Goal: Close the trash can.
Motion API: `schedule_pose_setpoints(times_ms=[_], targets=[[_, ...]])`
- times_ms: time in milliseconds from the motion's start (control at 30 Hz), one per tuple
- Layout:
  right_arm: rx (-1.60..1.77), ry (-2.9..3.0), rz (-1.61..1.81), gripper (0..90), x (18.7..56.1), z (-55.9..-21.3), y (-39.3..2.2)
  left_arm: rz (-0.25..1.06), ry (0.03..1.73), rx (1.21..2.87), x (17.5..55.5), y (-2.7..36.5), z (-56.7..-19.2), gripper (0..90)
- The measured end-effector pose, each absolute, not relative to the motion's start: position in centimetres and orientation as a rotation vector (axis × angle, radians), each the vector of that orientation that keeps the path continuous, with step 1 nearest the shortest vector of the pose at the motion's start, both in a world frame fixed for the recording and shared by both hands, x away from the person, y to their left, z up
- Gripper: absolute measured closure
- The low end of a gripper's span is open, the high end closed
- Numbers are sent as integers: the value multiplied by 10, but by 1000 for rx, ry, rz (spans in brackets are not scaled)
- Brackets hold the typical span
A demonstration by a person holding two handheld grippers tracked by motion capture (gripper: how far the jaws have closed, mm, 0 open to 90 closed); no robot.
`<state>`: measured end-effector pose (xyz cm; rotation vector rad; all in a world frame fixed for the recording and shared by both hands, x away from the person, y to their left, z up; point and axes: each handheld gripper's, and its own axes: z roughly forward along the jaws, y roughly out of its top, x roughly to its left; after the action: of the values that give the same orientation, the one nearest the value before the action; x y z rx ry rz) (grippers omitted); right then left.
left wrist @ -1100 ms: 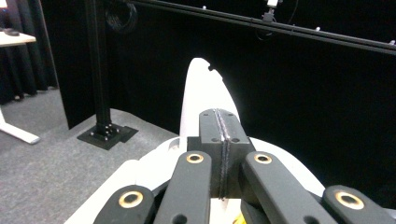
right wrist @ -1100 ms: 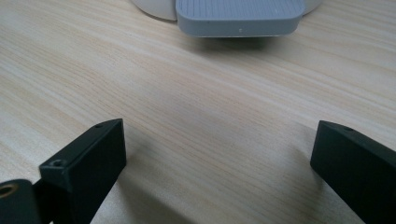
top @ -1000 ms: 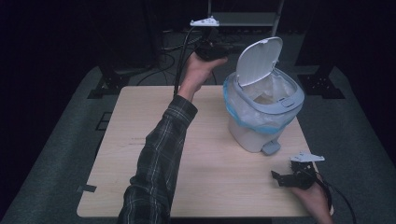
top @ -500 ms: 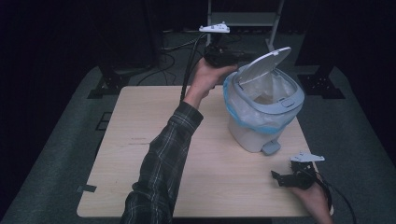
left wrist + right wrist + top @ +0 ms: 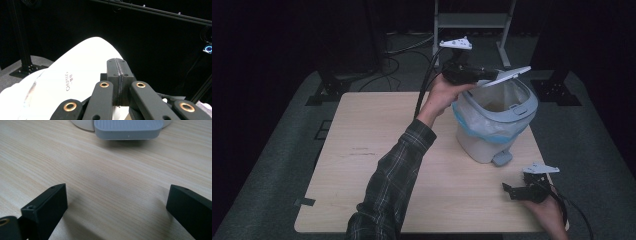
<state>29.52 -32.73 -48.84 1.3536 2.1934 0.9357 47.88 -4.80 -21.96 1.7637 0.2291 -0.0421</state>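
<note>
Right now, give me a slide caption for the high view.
Left hand-held gripper, shut, presses the white plastic lid of the bag-lined pedal bin; right hand-held gripper rests open on the wooden table.

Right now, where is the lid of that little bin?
In the high view the lid hangs half-lowered over the bin at the table's far right, with the shut left gripper at its left edge; whether they touch is unclear.

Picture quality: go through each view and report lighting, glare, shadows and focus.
High view: dark surroundings, the table evenly lit, the bin and its lid a little soft. Left gripper view: the white lid glares, washed out at lower left, against a black background; the left gripper is sharp. Right gripper view: crisp wood grain, soft shadows beside the right gripper and under the grey pedal.
</note>
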Motion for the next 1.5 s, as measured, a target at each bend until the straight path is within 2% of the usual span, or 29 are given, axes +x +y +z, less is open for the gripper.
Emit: schedule_pose_setpoints(times_ms=[500,1500], targets=[[1354,2194,936,23,295,-488,-327,-62,210,1829,475,-77,-232,900],[1353,2193,936,23,295,-488,-327,14,198,2029,472,-112,-251,900]])
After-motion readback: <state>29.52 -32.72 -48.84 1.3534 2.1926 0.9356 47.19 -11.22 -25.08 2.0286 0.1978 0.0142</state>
